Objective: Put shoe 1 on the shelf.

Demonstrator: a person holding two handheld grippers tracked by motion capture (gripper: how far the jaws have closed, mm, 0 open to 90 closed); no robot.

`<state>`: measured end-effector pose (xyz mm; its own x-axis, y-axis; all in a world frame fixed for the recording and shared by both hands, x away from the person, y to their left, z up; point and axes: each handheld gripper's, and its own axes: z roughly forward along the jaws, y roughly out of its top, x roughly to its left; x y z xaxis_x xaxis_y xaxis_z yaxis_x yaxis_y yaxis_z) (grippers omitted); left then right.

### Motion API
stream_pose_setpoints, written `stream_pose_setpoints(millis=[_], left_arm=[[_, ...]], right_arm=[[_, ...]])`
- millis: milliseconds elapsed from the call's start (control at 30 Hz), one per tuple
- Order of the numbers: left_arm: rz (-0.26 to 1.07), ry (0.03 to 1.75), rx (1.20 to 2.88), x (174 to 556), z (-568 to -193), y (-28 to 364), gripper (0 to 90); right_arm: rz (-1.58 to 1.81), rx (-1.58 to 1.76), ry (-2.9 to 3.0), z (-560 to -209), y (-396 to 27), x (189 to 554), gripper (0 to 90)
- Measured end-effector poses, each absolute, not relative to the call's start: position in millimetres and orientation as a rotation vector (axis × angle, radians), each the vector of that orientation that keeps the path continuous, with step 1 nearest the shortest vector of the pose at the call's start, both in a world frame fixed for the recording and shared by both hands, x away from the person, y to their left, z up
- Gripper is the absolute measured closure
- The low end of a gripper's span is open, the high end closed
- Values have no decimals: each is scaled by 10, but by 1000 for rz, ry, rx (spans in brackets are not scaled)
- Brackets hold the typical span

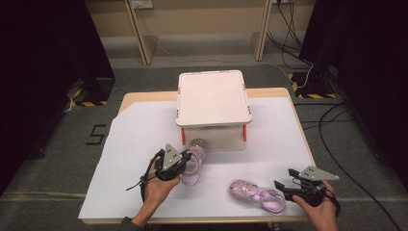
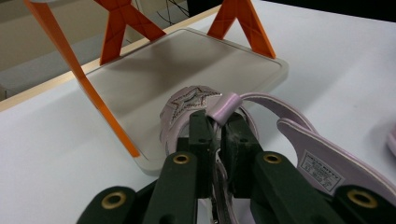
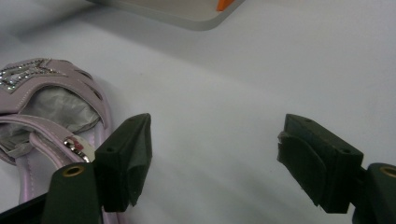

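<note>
Low at the left of centre in the high view, the person's left hand [image 1: 156,185] comes up from the bottom edge holding the left gripper [image 1: 182,159], whose grey three-cornered plate points up the frame. Its jaws are pressed together on a strap of a lilac sandal [image 1: 193,161] that lies just beyond it, toe toward the white rack [image 1: 213,96]. In the left gripper view the two black jaws pinch that strap [image 2: 224,106] at mid-frame, and the sandal's star-trimmed toe band [image 2: 189,103] sits over the near edge of the rack's grey bottom shelf [image 2: 187,65], between the orange legs [image 2: 100,105] that rise to the upper left and upper centre.

At the centre of the high view the rack stands on the white sheet [image 1: 144,144] covering the table, its pale top shelf filling the middle of the frame.

Further right, low in the frame, a second lilac sandal [image 1: 257,195] lies flat on the sheet, toe to the left. Just beside its heel, at the lower right, the person's right hand [image 1: 320,209] holds the right gripper [image 1: 283,185], which points left toward it. In the right gripper view its jaws stand wide apart with nothing between them; the second sandal [image 3: 51,107] lies at the left of that frame, just past the left jaw.
</note>
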<state>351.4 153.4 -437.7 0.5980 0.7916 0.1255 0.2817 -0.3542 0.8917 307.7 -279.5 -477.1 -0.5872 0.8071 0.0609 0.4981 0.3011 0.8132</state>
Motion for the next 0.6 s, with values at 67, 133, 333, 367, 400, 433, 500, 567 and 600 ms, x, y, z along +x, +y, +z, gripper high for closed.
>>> stream_pose_setpoints(millis=[67, 133, 333, 367, 400, 433, 500, 567, 600], left_arm=[[716, 858, 1918, 3580, -4390, 1503, 828], [744, 842, 1922, 3647, -4409, 1473, 828], [797, 868, 1925, 3860, -4485, 1366, 827], [797, 868, 1925, 3860, -4485, 1366, 827], [808, 871, 1929, 3896, -4492, 1359, 827], [817, 874, 1934, 3930, -4501, 1349, 827], [837, 880, 1940, 3991, -4522, 1324, 826], [846, 885, 1943, 4035, -4547, 1301, 825], [848, 887, 1946, 4057, -4559, 1291, 826]], right_arm=[[1186, 1171, 2215, -4773, -2794, 3078, 258], [1186, 1171, 2215, -4774, -2793, 3079, 258], [1181, 1166, 2221, -4781, -2791, 3082, 258], [1181, 1166, 2221, -4781, -2791, 3082, 258], [1181, 1166, 2221, -4782, -2791, 3082, 258], [1184, 1165, 2222, -4780, -2791, 3080, 258], [1184, 1166, 2223, -4779, -2792, 3079, 258], [1183, 1165, 2223, -4778, -2792, 3080, 258], [1182, 1165, 2224, -4779, -2792, 3080, 258]])
